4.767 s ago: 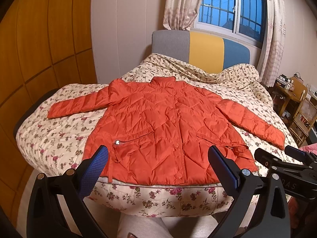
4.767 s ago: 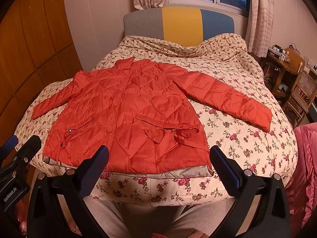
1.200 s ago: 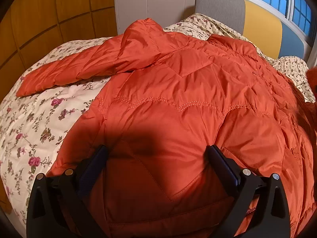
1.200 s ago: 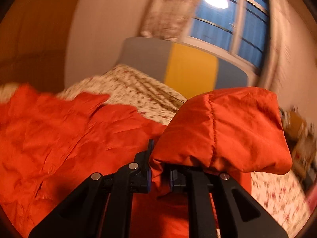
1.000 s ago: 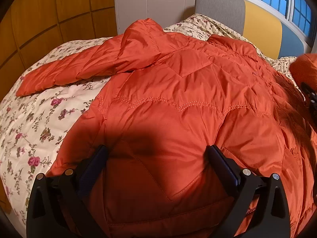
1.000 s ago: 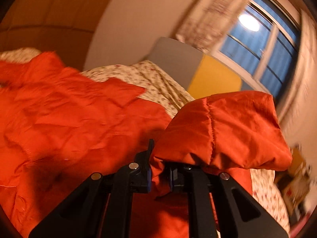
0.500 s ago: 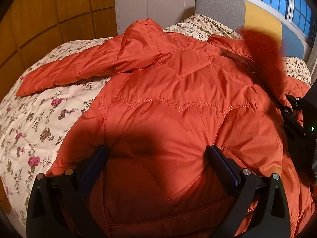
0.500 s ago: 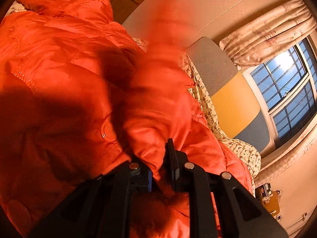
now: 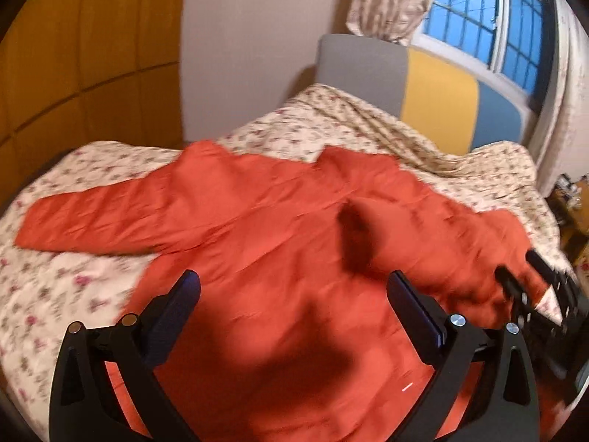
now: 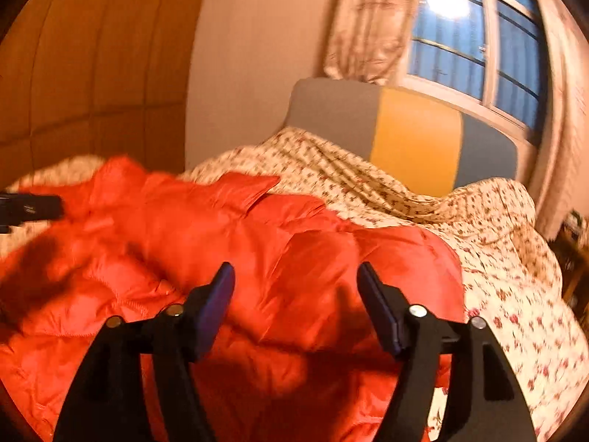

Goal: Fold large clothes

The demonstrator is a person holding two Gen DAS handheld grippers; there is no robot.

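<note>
We see the puffy orange quilted jacket spread on the floral-quilted bed, one sleeve folded across its body. Our left gripper and right gripper hover above it, jaws apart, holding nothing. A grey-yellow-blue padded headboard bounds the far edge.
</note>
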